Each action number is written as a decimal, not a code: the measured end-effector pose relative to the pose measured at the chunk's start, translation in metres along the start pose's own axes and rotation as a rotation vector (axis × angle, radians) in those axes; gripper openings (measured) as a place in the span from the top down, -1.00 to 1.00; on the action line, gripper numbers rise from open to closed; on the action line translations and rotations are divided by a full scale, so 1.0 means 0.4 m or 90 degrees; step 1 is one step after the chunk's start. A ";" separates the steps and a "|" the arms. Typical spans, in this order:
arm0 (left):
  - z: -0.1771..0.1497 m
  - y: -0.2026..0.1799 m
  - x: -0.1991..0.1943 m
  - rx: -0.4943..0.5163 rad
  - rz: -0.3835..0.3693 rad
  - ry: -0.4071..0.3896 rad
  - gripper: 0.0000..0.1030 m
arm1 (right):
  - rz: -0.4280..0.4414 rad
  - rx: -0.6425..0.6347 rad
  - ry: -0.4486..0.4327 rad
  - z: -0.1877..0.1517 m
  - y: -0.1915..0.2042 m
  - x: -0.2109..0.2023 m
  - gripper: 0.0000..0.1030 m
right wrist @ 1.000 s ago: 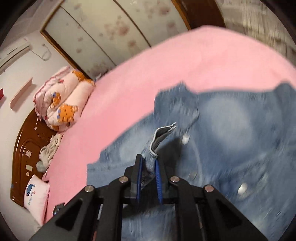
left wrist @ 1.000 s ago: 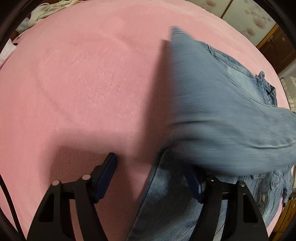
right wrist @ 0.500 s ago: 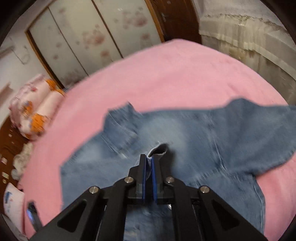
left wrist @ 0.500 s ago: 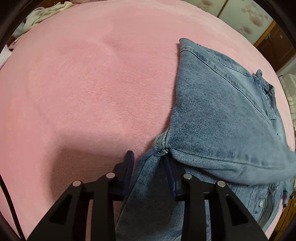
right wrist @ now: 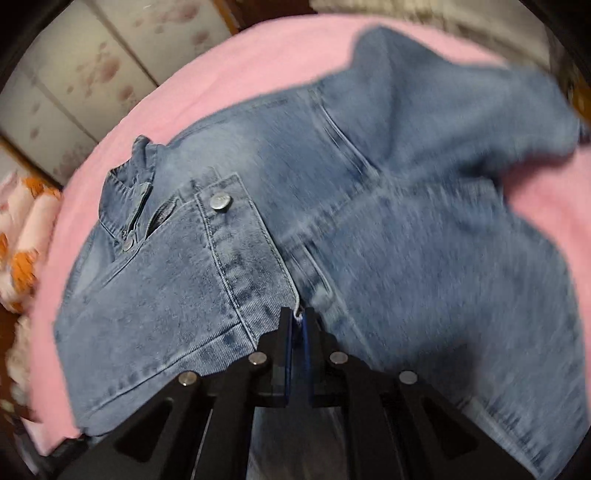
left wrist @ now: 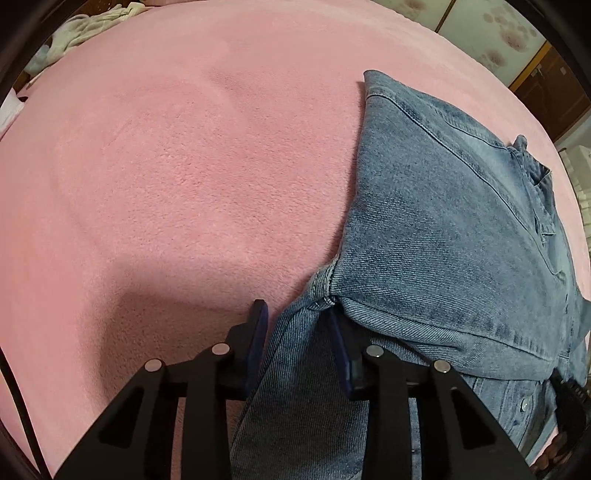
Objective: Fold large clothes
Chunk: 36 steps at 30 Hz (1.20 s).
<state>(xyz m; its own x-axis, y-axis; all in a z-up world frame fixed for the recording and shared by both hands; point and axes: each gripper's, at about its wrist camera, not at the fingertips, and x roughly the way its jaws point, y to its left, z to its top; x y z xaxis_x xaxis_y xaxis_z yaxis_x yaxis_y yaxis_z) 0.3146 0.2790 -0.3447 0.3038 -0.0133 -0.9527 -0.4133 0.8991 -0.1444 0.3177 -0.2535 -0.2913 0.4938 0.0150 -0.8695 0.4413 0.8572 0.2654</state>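
A blue denim jacket (left wrist: 443, 229) lies on a pink bed cover (left wrist: 184, 166), with one side folded over its front. My left gripper (left wrist: 297, 317) is partly open, its fingers on either side of the fold's corner at the jacket's left edge. In the right wrist view the jacket (right wrist: 369, 221) fills the frame, with its collar (right wrist: 129, 177) and a metal button (right wrist: 220, 201) at the left. My right gripper (right wrist: 298, 314) is shut on the front edge of the folded panel, low over the jacket.
A rolled pink quilt with orange bears (right wrist: 18, 229) lies at the bed's far left. Pale crumpled clothes (left wrist: 81, 26) lie at the bed's far edge. Flowered sliding doors (right wrist: 92, 66) and dark wooden furniture (left wrist: 546, 85) stand beyond the bed.
My right gripper has carried the jacket's front edge down and across, so the panel now lies folded over. My left gripper's fingers have closed in around the fold's corner.
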 end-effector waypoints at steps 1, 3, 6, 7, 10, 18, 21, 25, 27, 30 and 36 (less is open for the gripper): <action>0.000 -0.001 0.000 0.001 0.001 0.001 0.38 | -0.004 -0.015 -0.014 0.007 0.007 -0.003 0.92; 0.009 -0.038 0.019 0.002 0.002 0.002 0.38 | 0.006 -0.003 -0.017 0.027 0.002 0.002 0.92; 0.011 -0.046 0.016 -0.004 0.003 0.005 0.38 | 0.012 0.065 0.014 0.040 -0.028 0.017 0.91; 0.013 -0.047 0.012 -0.006 0.005 0.007 0.38 | 0.003 0.062 0.016 0.039 -0.022 0.012 0.90; 0.005 -0.062 -0.012 0.004 0.012 0.019 0.38 | -0.070 0.031 0.007 0.032 0.000 -0.018 0.87; -0.033 -0.220 -0.098 0.154 -0.066 0.039 0.83 | 0.036 0.036 -0.013 -0.026 0.028 -0.122 0.76; -0.042 -0.301 -0.075 0.177 -0.125 0.070 0.89 | 0.161 0.003 0.052 -0.067 0.099 -0.092 0.80; -0.048 -0.391 -0.028 0.184 -0.157 0.103 0.89 | 0.272 -0.059 0.120 -0.120 0.200 -0.056 0.97; -0.046 -0.414 -0.006 0.170 -0.158 0.114 0.89 | 0.289 -0.085 0.150 -0.139 0.243 -0.031 0.97; -0.036 -0.427 0.027 0.159 -0.151 0.114 0.89 | 0.301 -0.101 0.180 -0.152 0.276 0.022 1.00; -0.012 -0.338 0.037 0.104 -0.125 0.077 0.89 | 0.256 -0.118 0.171 -0.109 0.240 0.058 1.00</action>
<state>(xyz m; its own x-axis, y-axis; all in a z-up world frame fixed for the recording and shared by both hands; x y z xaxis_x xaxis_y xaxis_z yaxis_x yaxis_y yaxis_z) 0.3709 0.1552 -0.3406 0.2554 -0.2376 -0.9372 -0.2100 0.9326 -0.2937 0.3386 -0.1484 -0.3041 0.3768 0.4732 -0.7963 0.1044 0.8325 0.5441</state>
